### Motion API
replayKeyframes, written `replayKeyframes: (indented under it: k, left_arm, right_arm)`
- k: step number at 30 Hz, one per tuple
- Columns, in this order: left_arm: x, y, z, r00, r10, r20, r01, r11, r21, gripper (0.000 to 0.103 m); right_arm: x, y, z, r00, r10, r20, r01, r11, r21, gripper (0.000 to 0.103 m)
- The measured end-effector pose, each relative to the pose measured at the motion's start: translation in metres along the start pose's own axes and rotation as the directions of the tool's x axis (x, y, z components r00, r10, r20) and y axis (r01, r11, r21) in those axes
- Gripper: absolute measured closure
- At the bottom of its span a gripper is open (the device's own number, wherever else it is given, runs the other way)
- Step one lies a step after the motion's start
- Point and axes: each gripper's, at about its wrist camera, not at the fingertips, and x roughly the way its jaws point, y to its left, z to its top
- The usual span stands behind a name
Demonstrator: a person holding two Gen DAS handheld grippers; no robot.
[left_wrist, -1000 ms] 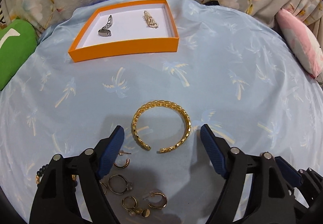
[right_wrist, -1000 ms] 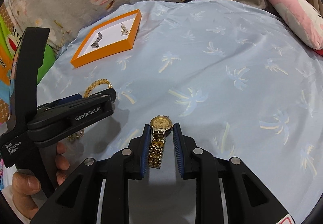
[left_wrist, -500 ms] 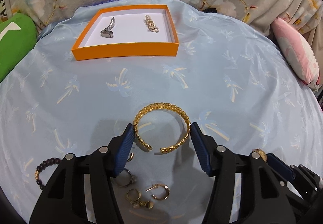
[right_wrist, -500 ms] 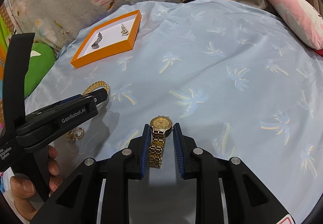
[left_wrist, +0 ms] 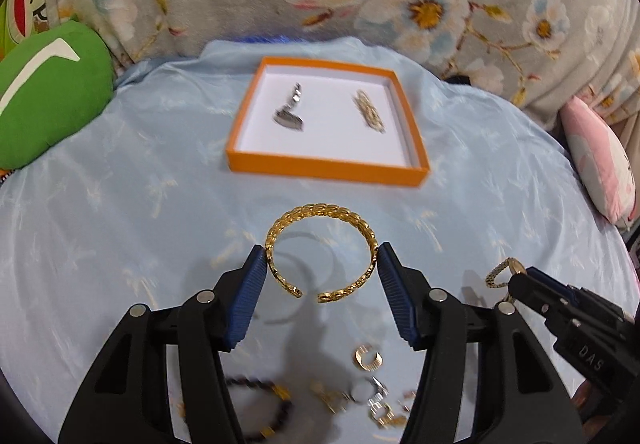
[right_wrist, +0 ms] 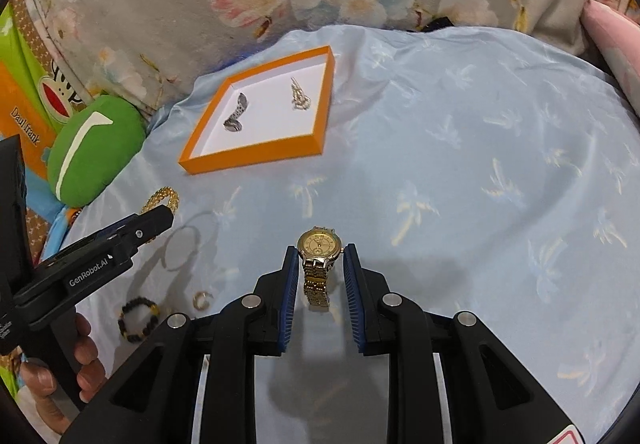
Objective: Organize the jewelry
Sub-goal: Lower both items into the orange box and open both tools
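My left gripper (left_wrist: 322,272) is shut on a gold open cuff bracelet (left_wrist: 322,248) and holds it above the blue cloth, its shadow below. My right gripper (right_wrist: 320,276) is shut on a gold watch (right_wrist: 319,244), held by its band with the face up. An orange box (left_wrist: 326,170) with a white floor stands farther back and holds a silver piece (left_wrist: 289,114) and a gold chain piece (left_wrist: 369,111). The box also shows in the right wrist view (right_wrist: 256,158). The right gripper's tip with the watch appears at the right of the left wrist view (left_wrist: 508,274).
Loose rings, hoop earrings (left_wrist: 368,358) and a dark bead bracelet (right_wrist: 138,318) lie on the blue palm-print cloth (right_wrist: 480,164) near me. A green cushion (left_wrist: 44,104) sits left, a pink pillow (left_wrist: 600,160) right, floral fabric behind.
My left gripper closed on the gold cuff bracelet and lifted it off the cloth toward the box. My right gripper rose with the watch held.
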Motion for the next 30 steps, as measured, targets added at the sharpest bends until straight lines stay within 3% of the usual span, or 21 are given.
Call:
replayKeyframes:
  k: [7,13,21,27,30]
  left_arm:
    - [0.037,0.017,0.058,0.998,0.037,0.042,-0.037,0.999,0.005,0.048]
    - [0.084,0.022,0.093,0.999,0.033,0.03,-0.033,0.999,-0.009,0.048]
    - [0.131,0.026,0.097,0.999,0.04,-0.018,-0.04,0.999,-0.004,0.047]
    - [0.143,0.027,0.095,0.999,0.039,-0.034,-0.039,0.999,-0.002,0.047]
    - [0.146,0.029,0.091,0.997,0.07,-0.034,-0.07,0.998,-0.003,0.041]
  right_arm:
    - [0.053,0.023,0.068,0.998,0.055,0.038,-0.053,0.997,-0.053,0.081]
    - [0.097,0.037,0.102,0.997,0.047,0.054,-0.042,0.995,-0.095,0.081]
    - [0.141,0.034,0.11,1.0,0.012,0.012,-0.01,0.992,-0.122,0.081]
    - [0.151,0.037,0.11,1.0,-0.011,0.007,0.012,0.988,-0.153,0.081]
    - [0.148,0.036,0.109,1.0,-0.005,0.022,0.009,0.989,-0.148,0.079]
